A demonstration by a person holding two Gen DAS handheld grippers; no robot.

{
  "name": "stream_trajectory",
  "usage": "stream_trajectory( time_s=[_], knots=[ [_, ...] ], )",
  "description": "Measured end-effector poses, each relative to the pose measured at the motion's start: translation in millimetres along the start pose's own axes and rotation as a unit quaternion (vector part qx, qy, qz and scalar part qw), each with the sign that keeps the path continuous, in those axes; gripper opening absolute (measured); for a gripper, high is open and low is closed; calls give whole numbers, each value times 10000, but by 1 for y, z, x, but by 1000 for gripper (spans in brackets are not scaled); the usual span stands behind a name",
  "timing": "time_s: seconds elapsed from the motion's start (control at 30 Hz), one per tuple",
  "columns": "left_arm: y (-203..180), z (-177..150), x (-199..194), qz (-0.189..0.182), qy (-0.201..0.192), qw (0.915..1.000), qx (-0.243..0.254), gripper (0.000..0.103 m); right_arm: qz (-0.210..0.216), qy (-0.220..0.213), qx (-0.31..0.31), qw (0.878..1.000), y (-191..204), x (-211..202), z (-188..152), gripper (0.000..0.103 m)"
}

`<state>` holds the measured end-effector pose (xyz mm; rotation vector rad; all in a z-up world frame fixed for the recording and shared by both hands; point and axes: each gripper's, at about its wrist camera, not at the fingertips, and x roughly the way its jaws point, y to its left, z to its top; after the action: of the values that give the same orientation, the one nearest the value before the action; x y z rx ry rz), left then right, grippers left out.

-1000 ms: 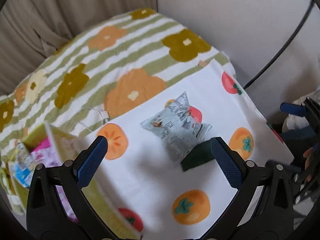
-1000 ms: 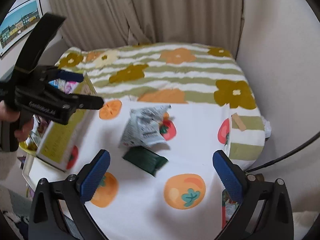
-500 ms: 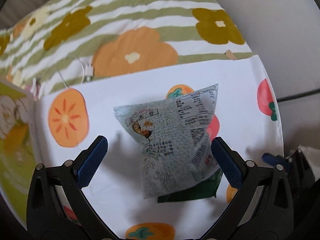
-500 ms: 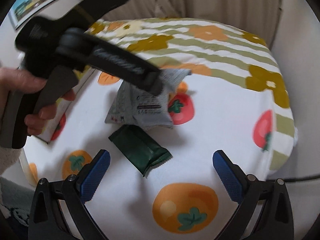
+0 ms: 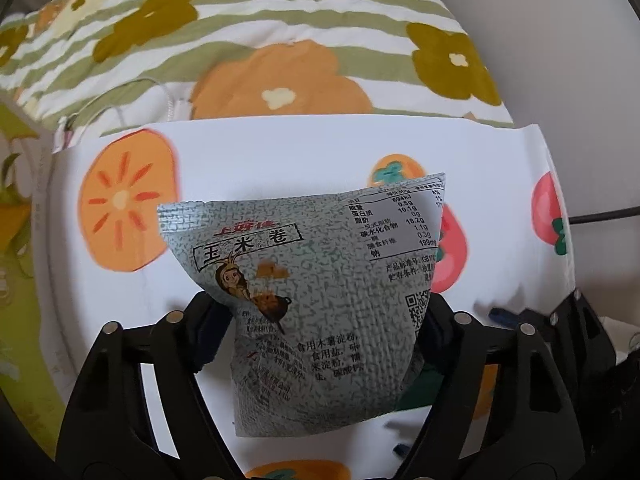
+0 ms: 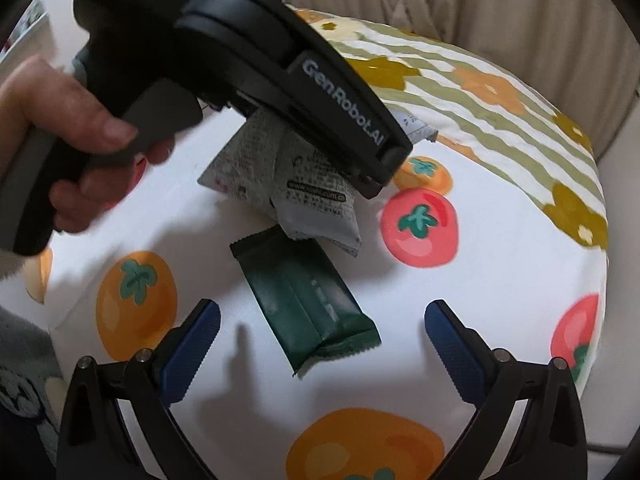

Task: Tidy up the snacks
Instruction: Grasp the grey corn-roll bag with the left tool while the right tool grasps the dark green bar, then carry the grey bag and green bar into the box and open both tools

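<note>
A silver-grey snack bag [image 5: 320, 292] with printed text fills the middle of the left wrist view. My left gripper [image 5: 320, 320] has its fingers pressed against both sides of the bag, shut on it. The same bag [image 6: 288, 176] shows in the right wrist view, under the black body of the left gripper [image 6: 280, 64]. A dark green snack bar [image 6: 308, 300] lies flat on the white fruit-print cloth [image 6: 500, 272]. My right gripper [image 6: 320, 340] is open, its blue fingers either side of the bar's near end, above it.
A striped flower-print quilt [image 5: 256, 40] lies beyond the cloth. A yellow-green box edge [image 5: 16, 208] stands at the far left. A wall [image 5: 560, 60] and a black cable [image 5: 600, 214] are at the right. Curtains [image 6: 500, 12] hang behind.
My left gripper moved down onto the silver bag and closed on it. My right gripper moved closer to the green bar and stays open.
</note>
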<state>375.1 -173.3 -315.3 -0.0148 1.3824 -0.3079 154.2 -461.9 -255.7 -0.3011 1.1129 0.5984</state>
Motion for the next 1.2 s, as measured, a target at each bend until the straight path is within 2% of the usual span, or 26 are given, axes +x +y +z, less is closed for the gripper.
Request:
stream_trajectory(
  time_s=[0.23, 0.33, 0.5, 0.63, 0.67, 0.93, 1.1, 1.2],
  knots=[
    [39, -16, -24, 211, -175, 9988, -402, 73, -36, 171, -618, 9979, 4, 16, 8, 89],
    [49, -24, -28, 240, -197, 9982, -512, 73, 25, 266, -818, 9963, 7, 25, 8, 80],
    [57, -35, -31, 220, -195, 9977, -609, 73, 153, 148, -886, 9958, 7, 24, 11, 66],
    [57, -43, -31, 214, -173, 9977, -615, 73, 199, 68, -920, 9955, 9, 24, 13, 47],
    [56, -45, -30, 213, -168, 9977, -620, 73, 194, 61, -926, 9955, 10, 23, 12, 45],
    [53, -54, -36, 215, -219, 9978, -580, 72, 100, -56, -573, 9983, 9, 21, 16, 43],
    [44, -53, -63, 193, -471, 9976, -475, 72, 59, -127, -267, 9995, 10, 1, 16, 42],
    [38, -53, -89, 165, -693, 9967, -392, 72, -36, -296, -34, 9996, 8, -27, 18, 42]
  ],
)
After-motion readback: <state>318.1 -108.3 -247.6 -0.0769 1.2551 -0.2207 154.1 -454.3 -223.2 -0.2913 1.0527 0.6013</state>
